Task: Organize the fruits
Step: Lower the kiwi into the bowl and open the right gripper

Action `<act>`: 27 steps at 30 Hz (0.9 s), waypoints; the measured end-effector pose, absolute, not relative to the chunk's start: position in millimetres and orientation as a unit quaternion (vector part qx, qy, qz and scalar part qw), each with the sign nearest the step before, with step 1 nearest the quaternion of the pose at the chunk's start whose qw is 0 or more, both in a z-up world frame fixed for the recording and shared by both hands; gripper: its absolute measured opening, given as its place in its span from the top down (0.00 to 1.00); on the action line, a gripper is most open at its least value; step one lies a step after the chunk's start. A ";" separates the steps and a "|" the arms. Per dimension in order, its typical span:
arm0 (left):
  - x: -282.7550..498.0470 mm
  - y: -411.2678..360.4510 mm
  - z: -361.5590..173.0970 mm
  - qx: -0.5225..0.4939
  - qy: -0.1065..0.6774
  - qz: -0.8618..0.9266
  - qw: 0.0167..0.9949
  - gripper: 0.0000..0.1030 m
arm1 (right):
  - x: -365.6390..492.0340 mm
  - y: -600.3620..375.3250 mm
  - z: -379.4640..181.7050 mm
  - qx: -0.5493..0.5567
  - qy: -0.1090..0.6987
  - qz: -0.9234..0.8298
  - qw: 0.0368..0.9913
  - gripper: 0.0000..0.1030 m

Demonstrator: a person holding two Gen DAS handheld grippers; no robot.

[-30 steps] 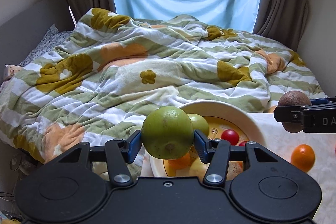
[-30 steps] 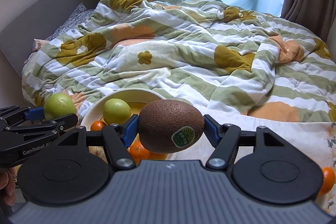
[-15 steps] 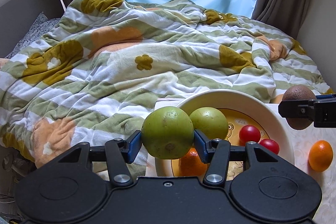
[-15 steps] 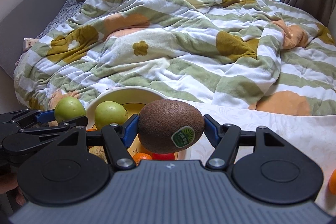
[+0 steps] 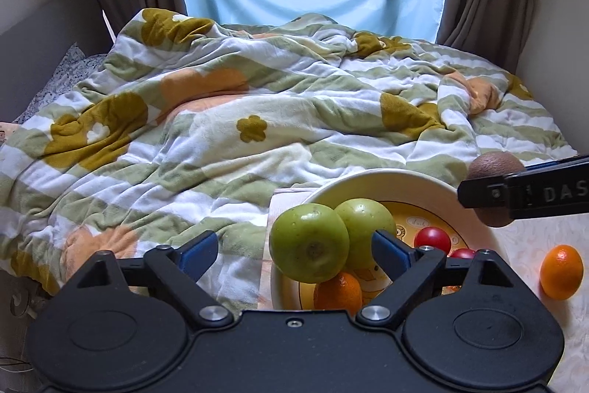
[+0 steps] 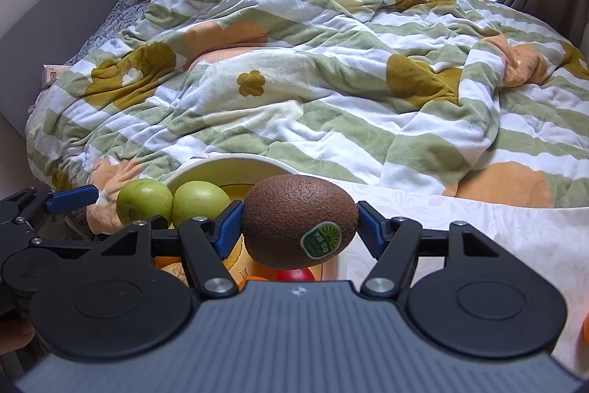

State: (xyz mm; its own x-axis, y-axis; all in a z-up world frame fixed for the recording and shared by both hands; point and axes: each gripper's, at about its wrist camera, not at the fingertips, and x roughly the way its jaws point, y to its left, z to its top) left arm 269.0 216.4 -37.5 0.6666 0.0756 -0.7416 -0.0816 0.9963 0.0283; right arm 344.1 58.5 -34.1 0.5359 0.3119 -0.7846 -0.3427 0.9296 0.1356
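Covering the bed behind everything is one large quilt with green and white stripes and mustard and orange flowers (image 5: 257, 120). In front of it, on a pale patterned tablecloth (image 6: 497, 231), stands one wide cream bowl with a yellow inside (image 5: 386, 177).

Green fruits number two: one round green apple (image 5: 309, 242) between the blue pads of the left gripper (image 5: 292, 251), and a second green apple (image 5: 368, 227) just behind it in the bowl, touching it. The left jaws are opening — both pads stand clear of the apple, which sits over the bowl's near edge. One fuzzy brown kiwi with a green sticker (image 6: 300, 220) is pinched between the pads of the right gripper (image 6: 300, 227) above the bowl. Two small red round fruits (image 5: 431, 240) lie in the bowl, and two small oranges show — one in the bowl (image 5: 338, 291), one loose orange on the cloth (image 5: 561, 271), well apart from the bowl.

Both grippers tilt downward, side by side.
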 end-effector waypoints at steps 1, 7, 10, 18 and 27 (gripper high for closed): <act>267.1 216.5 -35.9 -0.005 0.406 0.045 0.913 0.10 | 345.3 60.0 -35.1 -0.017 0.444 0.189 0.876 0.22; 253.1 215.2 -28.2 -0.004 0.403 0.049 0.914 0.08 | 355.8 71.8 -46.6 -0.024 0.444 0.201 0.873 0.22; 247.5 212.2 -26.9 0.001 0.404 0.049 0.914 0.08 | 360.6 79.3 -55.9 -0.030 0.446 0.205 0.870 0.22; 239.7 214.2 -27.6 -0.011 0.407 0.048 0.912 0.07 | 361.8 86.0 -61.9 -0.022 0.439 0.215 0.872 0.21; 236.9 213.7 -27.7 -0.012 0.405 0.047 0.913 0.07 | 357.6 83.7 -61.2 -0.018 0.437 0.213 0.874 0.16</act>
State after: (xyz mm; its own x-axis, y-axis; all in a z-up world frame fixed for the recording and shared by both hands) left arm 236.9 213.7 -27.7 0.6681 0.0765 -0.7401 -0.0956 0.9953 0.0166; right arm 357.6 83.7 -61.2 0.5268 0.3569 -0.7714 -0.3883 0.9084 0.1551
